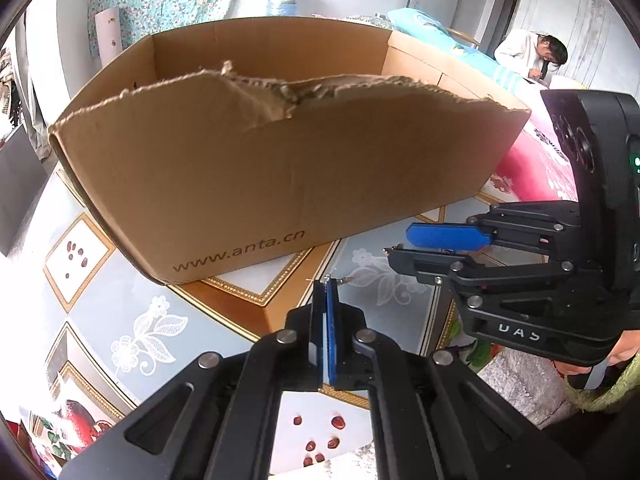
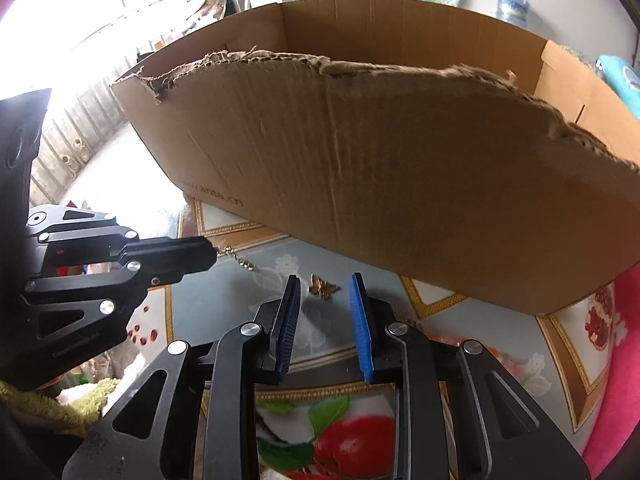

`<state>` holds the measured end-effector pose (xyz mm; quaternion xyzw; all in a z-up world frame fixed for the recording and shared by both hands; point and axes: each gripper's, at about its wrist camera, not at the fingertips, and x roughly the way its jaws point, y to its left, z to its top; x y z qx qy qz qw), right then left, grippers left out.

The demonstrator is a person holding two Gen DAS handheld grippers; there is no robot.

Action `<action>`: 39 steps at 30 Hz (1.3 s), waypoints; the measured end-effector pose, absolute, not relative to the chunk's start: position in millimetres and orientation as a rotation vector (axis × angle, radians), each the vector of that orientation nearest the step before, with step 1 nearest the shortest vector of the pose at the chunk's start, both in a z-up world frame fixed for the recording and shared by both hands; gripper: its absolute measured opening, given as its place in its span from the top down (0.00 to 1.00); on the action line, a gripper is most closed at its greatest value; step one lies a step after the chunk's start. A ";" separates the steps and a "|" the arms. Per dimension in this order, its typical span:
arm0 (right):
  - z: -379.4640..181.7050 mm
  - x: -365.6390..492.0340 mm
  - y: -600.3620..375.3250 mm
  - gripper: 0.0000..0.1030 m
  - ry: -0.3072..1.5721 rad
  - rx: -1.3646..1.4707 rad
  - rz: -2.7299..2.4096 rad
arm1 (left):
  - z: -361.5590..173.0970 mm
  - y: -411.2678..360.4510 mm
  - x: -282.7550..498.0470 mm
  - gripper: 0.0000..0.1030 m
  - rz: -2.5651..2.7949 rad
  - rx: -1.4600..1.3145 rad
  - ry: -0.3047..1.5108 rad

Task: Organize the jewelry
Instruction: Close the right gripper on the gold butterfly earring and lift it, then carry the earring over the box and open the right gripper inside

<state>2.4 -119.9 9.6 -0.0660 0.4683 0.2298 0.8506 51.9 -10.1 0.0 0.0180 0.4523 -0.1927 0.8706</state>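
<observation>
My left gripper (image 1: 326, 283) is shut, and a thin gold chain (image 2: 237, 258) is pinched at its tips. In the right wrist view the left gripper (image 2: 211, 251) comes in from the left with the chain dangling off its tip above the table. My right gripper (image 2: 325, 280) stands open with nothing between its pads. A small gold butterfly-shaped piece (image 2: 323, 287) lies on the tablecloth just beyond its fingertips. The right gripper (image 1: 400, 242) also shows at the right of the left wrist view, jaws apart. A large brown cardboard box (image 1: 240, 180) with a torn top edge stands right behind both grippers.
The table wears a pale blue floral cloth (image 1: 140, 332) with gold-framed fruit panels. The box (image 2: 420, 184) fills most of the far side. A pink blanket (image 1: 532, 160) lies to the right, and a person in white (image 1: 528, 54) sits far back right.
</observation>
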 end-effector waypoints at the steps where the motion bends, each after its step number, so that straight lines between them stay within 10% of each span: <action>1: 9.5 2.5 -119.1 0.79 0.982 -0.145 0.479 | -0.6 -10.3 52.8 0.99 -0.404 0.036 0.946; 28: 36.8 -9.4 -130.5 0.90 0.923 -0.162 0.497 | 12.1 -1.8 45.0 0.99 -0.424 0.016 0.906; 39: 134.2 -16.2 -171.0 0.90 0.699 -0.043 0.584 | 111.1 3.4 30.8 0.99 -0.568 -0.034 0.707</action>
